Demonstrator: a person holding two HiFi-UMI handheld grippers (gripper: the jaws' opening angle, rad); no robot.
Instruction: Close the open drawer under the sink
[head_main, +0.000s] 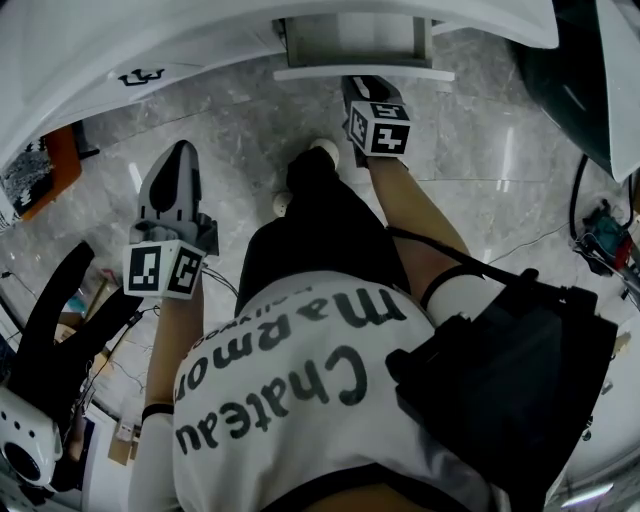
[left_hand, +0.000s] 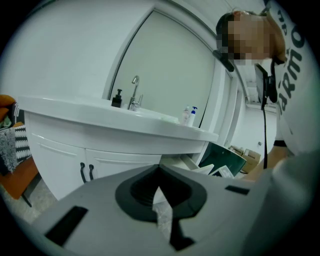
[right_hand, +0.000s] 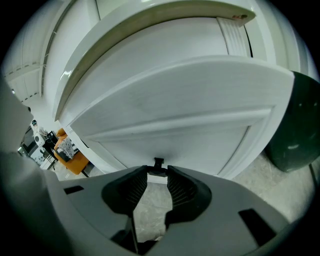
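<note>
Open drawer below the sink, right tool at its front

Well back from the sink (head_main: 150, 45), the left tool (left_hand: 159, 170) is closed and empty. The drawer (head_main: 352, 45) juts out under the sink's right part. It looks like a rigid, fairly light box that should slide in under a steady, square push at mid-front, by the small dark handle (right_hand: 158, 163). The right tool (right_hand: 157, 171) stands wide open with that handle between its tips. Whether they touch it is unclear.
</note>
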